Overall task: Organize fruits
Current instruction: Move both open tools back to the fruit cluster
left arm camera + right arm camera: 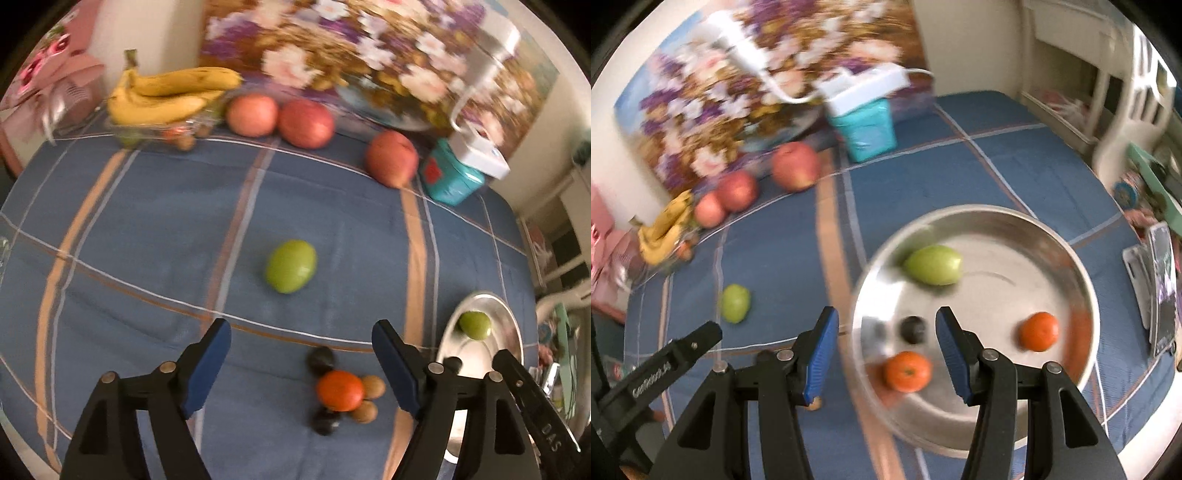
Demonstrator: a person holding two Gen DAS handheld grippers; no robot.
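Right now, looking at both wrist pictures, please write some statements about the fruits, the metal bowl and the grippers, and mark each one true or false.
1. The round metal bowl holds two orange tangerines. True.
2. A green oval fruit lies alone on the blue checked cloth. True.
3. The left gripper is shut on a tangerine. False: its jaws stand open and hold nothing.
4. The yellow bananas lie in the metal bowl. False: they are at the far edge of the cloth.
5. The right gripper is empty. True.
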